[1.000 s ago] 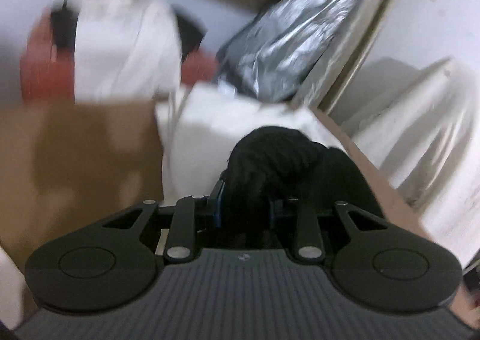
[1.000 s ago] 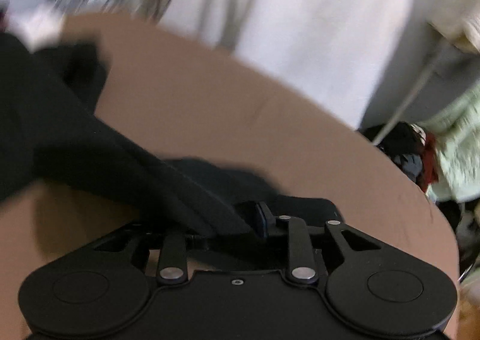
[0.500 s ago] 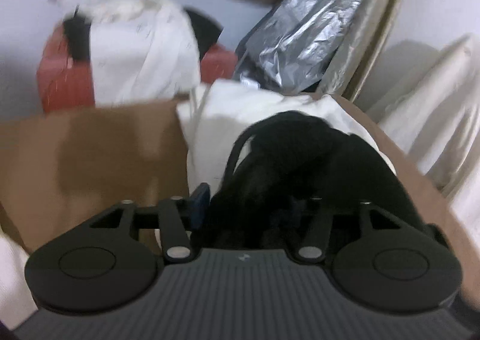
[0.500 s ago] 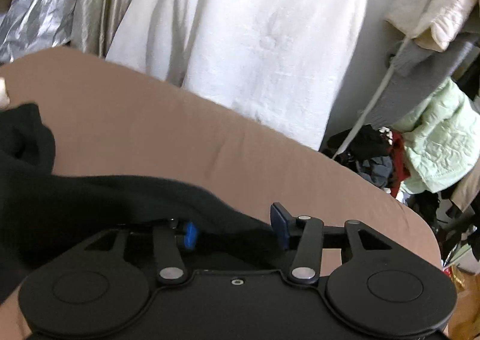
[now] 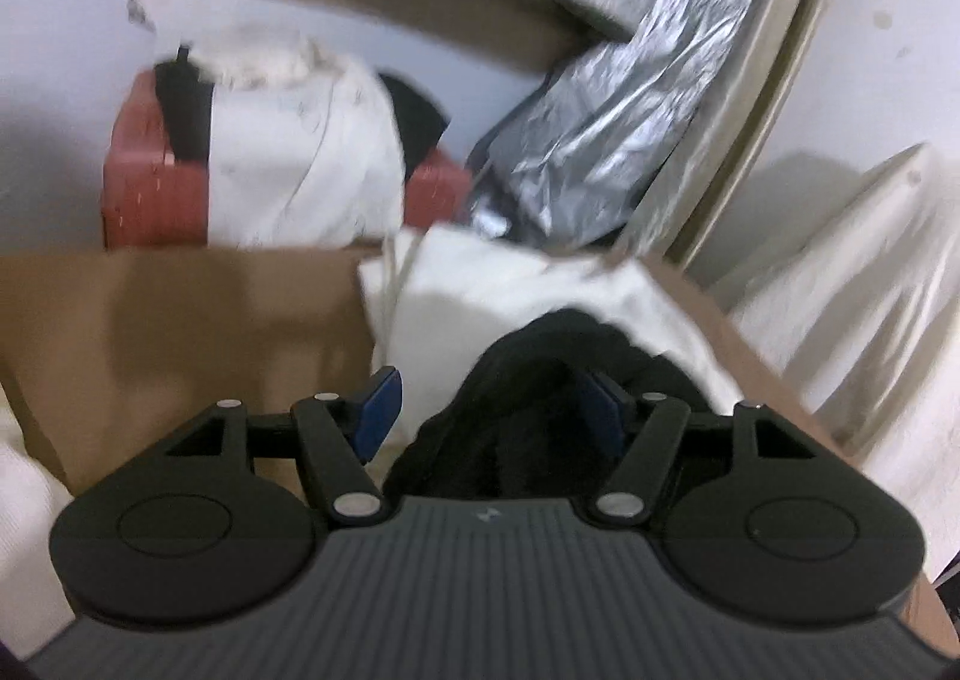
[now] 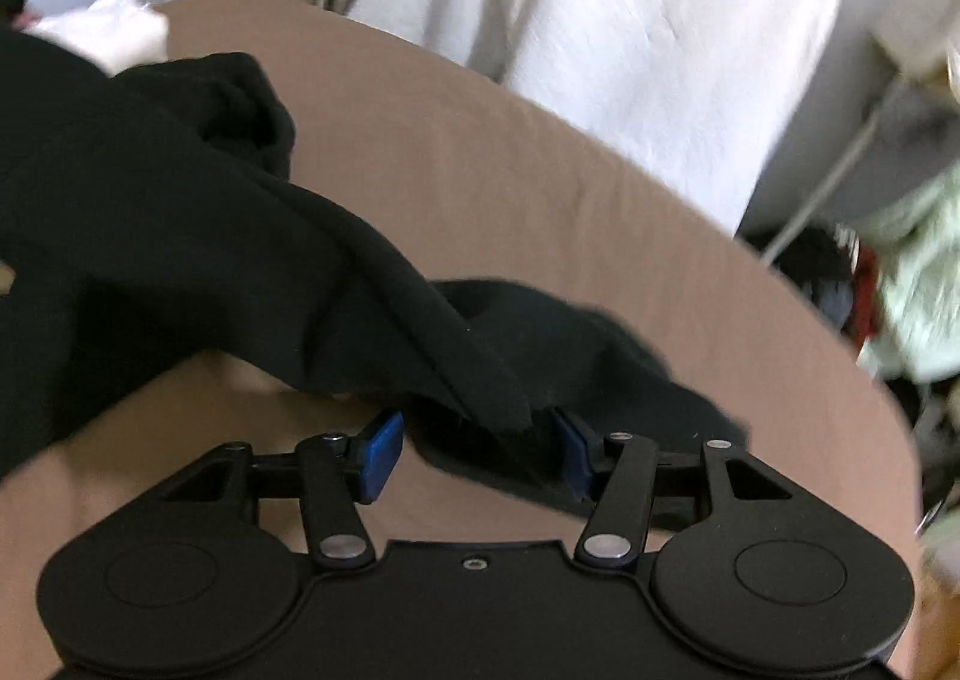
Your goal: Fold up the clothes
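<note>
Left wrist: left gripper [image 5: 492, 404] spread wide, black garment [image 5: 540, 398] bunched between jaws, unclamped, near bed [image 5: 180, 320] far edge beside white cloth [image 5: 528, 284]; red box [image 5: 138, 194] behind, white cloth draped over, contents hidden | Right wrist: right gripper [image 6: 477, 443] spread, garment [image 6: 180, 212] rumpled on bed [image 6: 480, 152], unfolded; folding left.

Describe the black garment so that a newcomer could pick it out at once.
Find the brown surface that fills the right wrist view. The black garment lies crumpled across its left side, one end trailing between the open jaws of the right gripper. It is the only dark cloth there; the fabrics behind are white.
</note>
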A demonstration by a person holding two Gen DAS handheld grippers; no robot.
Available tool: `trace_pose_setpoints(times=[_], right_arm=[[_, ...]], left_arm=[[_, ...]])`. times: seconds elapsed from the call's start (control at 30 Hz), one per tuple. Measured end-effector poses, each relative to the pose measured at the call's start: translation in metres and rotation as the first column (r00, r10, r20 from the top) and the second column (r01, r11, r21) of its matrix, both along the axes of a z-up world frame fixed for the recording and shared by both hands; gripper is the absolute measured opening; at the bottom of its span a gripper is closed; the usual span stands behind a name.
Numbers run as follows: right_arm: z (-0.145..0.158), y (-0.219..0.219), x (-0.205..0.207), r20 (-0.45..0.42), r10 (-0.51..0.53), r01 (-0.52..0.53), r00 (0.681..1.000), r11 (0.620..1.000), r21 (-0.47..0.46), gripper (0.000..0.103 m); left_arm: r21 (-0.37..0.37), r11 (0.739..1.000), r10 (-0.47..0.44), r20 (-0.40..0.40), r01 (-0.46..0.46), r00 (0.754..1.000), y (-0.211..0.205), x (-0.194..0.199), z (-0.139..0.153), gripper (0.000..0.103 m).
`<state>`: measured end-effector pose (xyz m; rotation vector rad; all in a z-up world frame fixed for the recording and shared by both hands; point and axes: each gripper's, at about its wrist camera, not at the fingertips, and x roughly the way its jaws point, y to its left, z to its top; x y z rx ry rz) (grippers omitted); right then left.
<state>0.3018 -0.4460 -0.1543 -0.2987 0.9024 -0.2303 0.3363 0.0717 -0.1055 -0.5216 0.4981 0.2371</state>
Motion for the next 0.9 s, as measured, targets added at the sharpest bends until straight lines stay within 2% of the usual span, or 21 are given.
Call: trace_pose_setpoints(times=[0.03, 0.17, 0.27, 0.33, 0.37, 0.43, 0.47, 0.5, 0.53, 0.6, 0.7, 0.73, 0.77, 0.8, 0.9], right_arm=[[-0.001, -0.002, 0.003, -0.002, 0.016, -0.016, 1.0, 0.999, -0.032, 0.06], [-0.022, -0.005, 0.022, -0.057, 0.123, -0.132, 0.991, 0.974, -0.183, 0.06], [-0.046, 0.002, 0.038, -0.1, 0.219, -0.238, 0.971, 0.932, -0.275, 0.062], [-0.059, 0.0, 0.052, -0.108, 0.231, -0.253, 0.967, 0.916, -0.31, 0.061], [-0.058, -0.004, 0.059, -0.1, 0.221, -0.241, 0.97, 0.927, -0.288, 0.044], [-0.048, -0.013, 0.065, -0.058, 0.199, -0.206, 0.978, 0.965, -0.162, 0.014], [-0.037, -0.017, 0.063, -0.031, 0.2, -0.201, 0.979, 0.979, -0.04, 0.013], [-0.024, -0.021, 0.055, 0.0, 0.213, -0.212, 0.977, 0.972, 0.097, 0.013], [-0.013, -0.022, 0.043, 0.031, 0.233, -0.234, 0.972, 0.948, 0.218, 0.013], [0.002, -0.015, 0.014, 0.057, 0.293, -0.291, 0.954, 0.869, 0.401, 0.013], [0.009, 0.004, -0.032, 0.022, 0.417, -0.34, 0.909, 0.71, 0.616, 0.013], [0.007, 0.013, -0.048, -0.002, 0.466, -0.346, 0.885, 0.66, 0.667, 0.013], [0.005, 0.026, -0.061, -0.034, 0.518, -0.353, 0.855, 0.628, 0.694, 0.013], [0.001, 0.038, -0.072, -0.068, 0.568, -0.366, 0.82, 0.611, 0.702, 0.013], [-0.017, 0.063, -0.088, -0.202, 0.677, -0.421, 0.708, 0.634, 0.649, 0.013]], left_arm=[[-0.003, 1.0, -0.021, 0.013, 0.022, 1.0, -0.003, -0.002, 0.003, 0.072], [-0.052, 0.98, -0.194, -0.018, 0.192, 0.981, -0.034, 0.002, -0.003, 0.076], [-0.075, 0.953, -0.297, -0.053, 0.293, 0.953, -0.062, 0.006, -0.012, 0.076], [-0.092, 0.929, -0.365, -0.075, 0.358, 0.928, -0.081, 0.008, -0.017, 0.076], [-0.101, 0.916, -0.398, -0.086, 0.389, 0.913, -0.091, 0.009, -0.02, 0.076], [-0.12, 0.885, -0.463, -0.106, 0.45, 0.88, -0.11, 0.011, -0.026, 0.076], [-0.131, 0.868, -0.494, -0.115, 0.48, 0.862, -0.119, 0.012, -0.029, 0.076], [-0.141, 0.849, -0.525, -0.124, 0.509, 0.842, -0.129, 0.013, -0.031, 0.076], [-0.152, 0.83, -0.555, -0.133, 0.536, 0.821, -0.138, 0.014, -0.034, 0.076], [-0.174, 0.793, -0.607, -0.148, 0.584, 0.781, -0.155, 0.016, -0.04, 0.076], [-0.201, 0.778, -0.625, -0.165, 0.595, 0.763, -0.16, 0.014, -0.043, 0.076], [-0.214, 0.771, -0.634, -0.168, 0.6, 0.755, -0.162, 0.014, -0.044, 0.076], [-0.239, 0.757, -0.649, -0.167, 0.608, 0.742, -0.164, 0.014, -0.045, 0.076], [-0.256, 0.744, -0.663, -0.169, 0.617, 0.729, -0.166, 0.014, -0.045, 0.076], [-0.237, 0.74, -0.67, -0.172, 0.63, 0.722, -0.174, 0.013, -0.046, 0.078]])
